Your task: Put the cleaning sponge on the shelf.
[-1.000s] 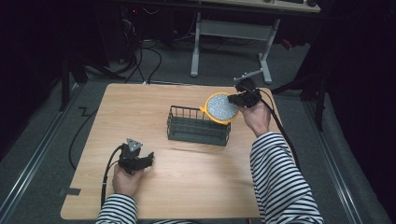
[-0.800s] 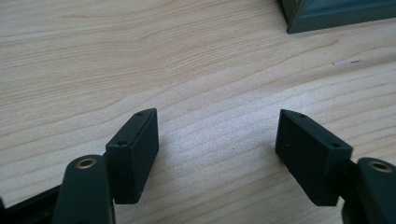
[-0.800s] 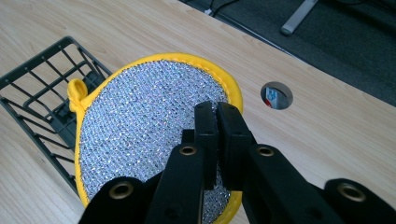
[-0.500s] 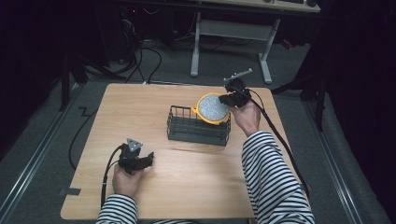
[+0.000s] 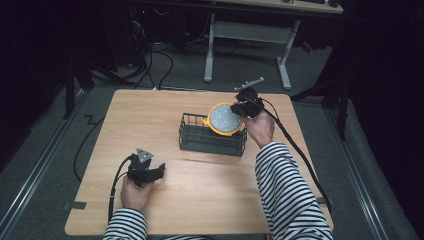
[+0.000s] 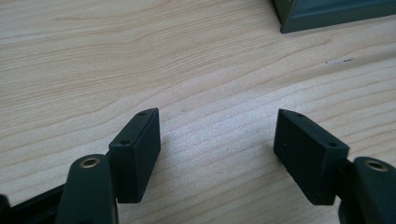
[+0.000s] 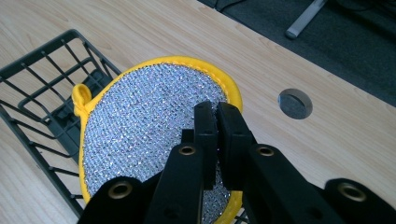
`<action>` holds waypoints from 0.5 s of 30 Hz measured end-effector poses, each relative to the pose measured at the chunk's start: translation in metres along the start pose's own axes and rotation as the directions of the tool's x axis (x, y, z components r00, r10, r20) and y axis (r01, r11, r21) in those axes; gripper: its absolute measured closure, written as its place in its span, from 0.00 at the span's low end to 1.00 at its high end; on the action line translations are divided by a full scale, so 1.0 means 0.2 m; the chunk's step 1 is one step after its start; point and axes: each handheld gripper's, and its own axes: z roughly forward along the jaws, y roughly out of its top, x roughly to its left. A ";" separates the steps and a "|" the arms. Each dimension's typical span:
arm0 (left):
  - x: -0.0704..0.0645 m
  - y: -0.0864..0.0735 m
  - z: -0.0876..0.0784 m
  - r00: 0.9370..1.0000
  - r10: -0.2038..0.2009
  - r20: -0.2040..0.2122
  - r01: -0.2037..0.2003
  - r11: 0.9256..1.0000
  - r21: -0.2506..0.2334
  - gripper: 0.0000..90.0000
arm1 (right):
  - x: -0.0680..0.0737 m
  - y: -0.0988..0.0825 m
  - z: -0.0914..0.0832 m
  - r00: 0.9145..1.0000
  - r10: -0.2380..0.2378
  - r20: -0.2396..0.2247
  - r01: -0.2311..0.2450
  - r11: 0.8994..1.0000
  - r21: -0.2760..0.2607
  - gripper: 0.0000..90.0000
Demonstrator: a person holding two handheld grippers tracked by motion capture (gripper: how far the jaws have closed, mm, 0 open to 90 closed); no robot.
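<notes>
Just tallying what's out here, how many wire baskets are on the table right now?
1. The wire basket sits mid-table, toward the right side, with the scouring pad held by the right gripper over its right end.

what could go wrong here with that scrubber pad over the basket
The right gripper pinches the round pad by its edge alone, so the pad could slip or swing out. It hangs over the wire basket's right end, near the rim, and might catch there or land outside. The left gripper rests open, far off, unable to steady the basket.
</notes>
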 end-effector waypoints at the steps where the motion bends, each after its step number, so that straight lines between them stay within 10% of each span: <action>1: 0.00 0.00 0.00 1.000 -0.001 0.001 0.001 1.000 0.000 0.35 | 0.00 0.00 0.00 1.000 -0.009 0.004 0.009 1.000 -0.002 0.97; 15: 0.00 0.00 0.00 1.000 -0.003 0.000 0.003 1.000 0.001 0.34 | 0.02 -0.05 0.01 0.998 -0.069 -0.007 0.068 0.998 -0.011 0.97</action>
